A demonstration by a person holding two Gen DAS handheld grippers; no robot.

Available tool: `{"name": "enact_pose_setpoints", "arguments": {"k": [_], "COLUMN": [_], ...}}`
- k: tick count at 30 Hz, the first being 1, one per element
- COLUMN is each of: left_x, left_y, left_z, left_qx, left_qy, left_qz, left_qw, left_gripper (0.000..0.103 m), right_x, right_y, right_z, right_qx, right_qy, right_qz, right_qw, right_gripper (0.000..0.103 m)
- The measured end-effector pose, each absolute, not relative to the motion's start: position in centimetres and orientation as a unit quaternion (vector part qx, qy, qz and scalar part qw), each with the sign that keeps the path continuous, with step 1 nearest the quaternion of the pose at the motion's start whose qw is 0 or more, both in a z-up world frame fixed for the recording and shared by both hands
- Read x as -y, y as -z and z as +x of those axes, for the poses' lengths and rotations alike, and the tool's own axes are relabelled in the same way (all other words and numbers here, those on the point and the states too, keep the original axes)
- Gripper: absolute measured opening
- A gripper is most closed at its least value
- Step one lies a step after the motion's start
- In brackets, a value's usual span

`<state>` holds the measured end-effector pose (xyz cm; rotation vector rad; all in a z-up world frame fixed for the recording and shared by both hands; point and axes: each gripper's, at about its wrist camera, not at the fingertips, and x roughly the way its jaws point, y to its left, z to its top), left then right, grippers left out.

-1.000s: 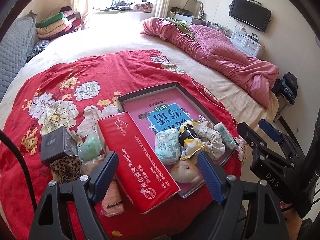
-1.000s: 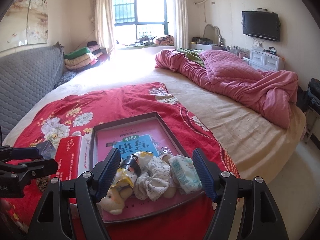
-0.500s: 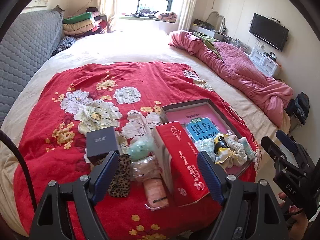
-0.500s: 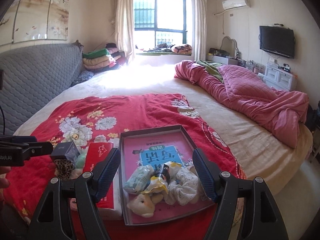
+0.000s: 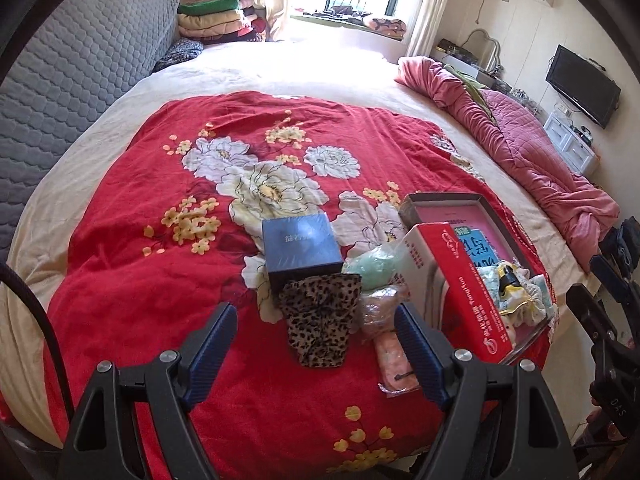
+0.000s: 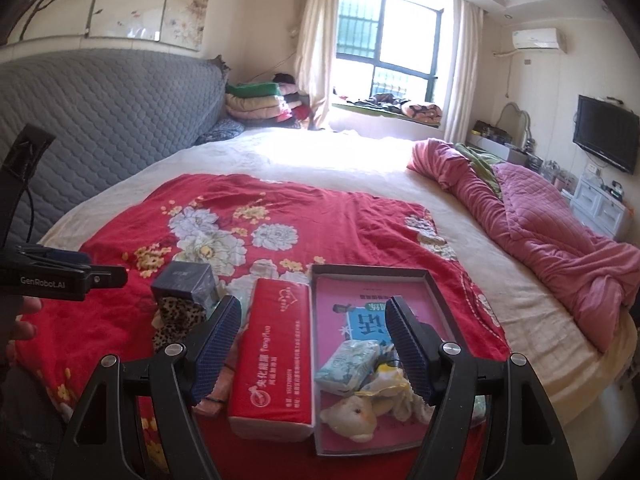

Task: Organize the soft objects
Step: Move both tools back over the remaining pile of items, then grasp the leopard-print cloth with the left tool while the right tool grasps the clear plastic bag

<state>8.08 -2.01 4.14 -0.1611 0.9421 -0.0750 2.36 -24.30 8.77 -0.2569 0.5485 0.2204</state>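
Both claws, left claw [image 5: 316, 344] and right claw [image 6: 312, 346], are wide open and empty, having swung left over the last second. The leopard-print fabric pouch [image 5: 319, 320] now sits just ahead of the left one on the red floral blanket [image 5: 168, 280], beside the shallow pink-lined cardboard tray [image 6: 434, 280], so it's probably the next pick.

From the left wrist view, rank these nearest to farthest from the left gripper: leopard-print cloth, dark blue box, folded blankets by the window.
1. Leopard-print cloth: just ahead of the open left gripper, between its fingers in view.
2. Dark blue box: directly behind the cloth, on the red floral bedspread.
3. Folded blankets: far end of the bed, beside the window.
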Motion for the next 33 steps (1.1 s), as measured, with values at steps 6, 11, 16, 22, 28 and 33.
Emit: {"name": "enact_pose_setpoints", "arguments": {"k": [6,11,16,22,28,33], "left_x": [1.3,0.8,0.1,-0.7,-1.0,-1.0], "left_y": [-0.1,2.8,5.1,7.6,8.5,9.2], "left_z": [8.7,9.5,11.0,13.0,14.4,15.1], "left_qx": [-0.485,-0.501,-0.517,-0.536,-0.537,-0.535], "left_qy": [0.039,0.047,0.052,0.057,0.068,0.08], "left_qz": [-0.089,-0.105,-0.119,-0.139,-0.15,-0.162], "left_qw": [0.869,0.858,0.846,0.831,0.827,0.825], "left_gripper": [0.08,0.08,0.08,0.08,0.08,0.08], "right_x": [20.4,17.3,13.9,11.8,11.2,10.3], "right_y": [-7.4,-6.0,-3.0,0.8,4.4,6.5], "right_z": [3.3,4.9,5.3,6.5,8.2,9.0], "right_qx": [-0.286,-0.304,-0.32,-0.334,-0.364,-0.37], "right_qy": [-0.149,-0.199,-0.282,-0.314,-0.304,-0.292], "right_qz": [-0.19,-0.257,-0.355,-0.446,-0.485,-0.514], "right_qw": [0.927,0.895,0.832,0.769,0.735,0.717], "right_gripper": [0.076,0.076,0.076,0.076,0.076,0.076]}}
